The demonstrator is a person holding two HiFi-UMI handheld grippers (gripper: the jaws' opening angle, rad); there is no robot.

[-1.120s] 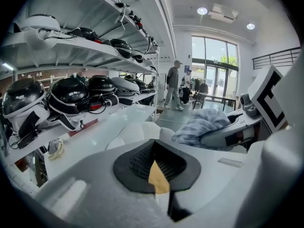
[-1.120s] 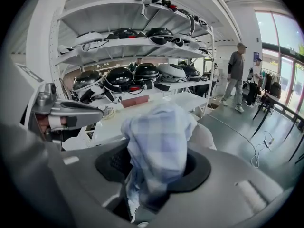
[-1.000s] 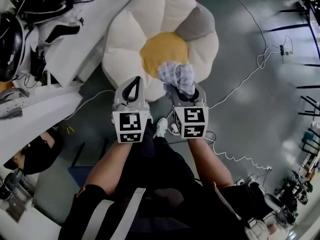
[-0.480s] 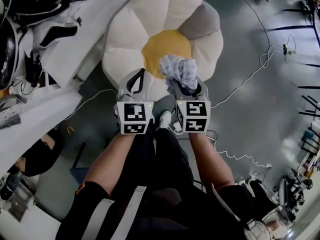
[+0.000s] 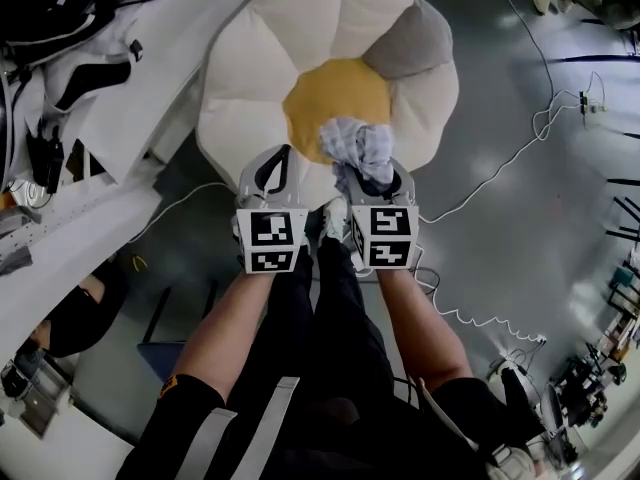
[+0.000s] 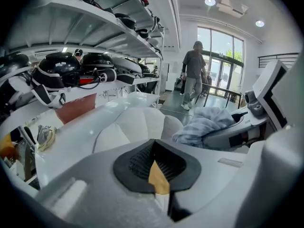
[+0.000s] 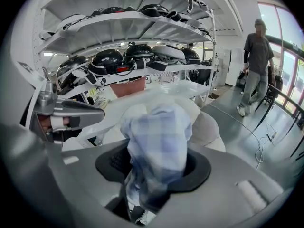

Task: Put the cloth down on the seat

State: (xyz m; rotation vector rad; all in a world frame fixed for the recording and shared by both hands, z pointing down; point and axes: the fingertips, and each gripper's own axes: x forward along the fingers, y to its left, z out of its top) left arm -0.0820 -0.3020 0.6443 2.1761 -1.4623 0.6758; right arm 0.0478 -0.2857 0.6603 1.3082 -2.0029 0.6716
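The seat is a flower-shaped cushion [image 5: 260,58] with white petals, one grey petal and a yellow centre [image 5: 335,93]. A bunched blue-and-white checked cloth [image 5: 358,148] sticks up out of my right gripper [image 5: 370,173], which is shut on it above the near edge of the yellow centre. In the right gripper view the cloth [image 7: 156,141] fills the space between the pads. My left gripper [image 5: 275,163] hangs beside it over a near white petal, fingertips together and nothing held. From the left gripper view the cloth [image 6: 204,125] shows at the right, the seat [image 6: 133,127] ahead.
White shelving [image 6: 95,37] with dark helmets [image 7: 109,58] stands left of the seat. A white cable [image 5: 500,168] snakes over the grey floor to the right. A person [image 6: 192,75] walks by the far windows. My own legs are below the grippers.
Both grippers have come a little farther over the seat, side by side. The cloth stays in the right gripper's hold.
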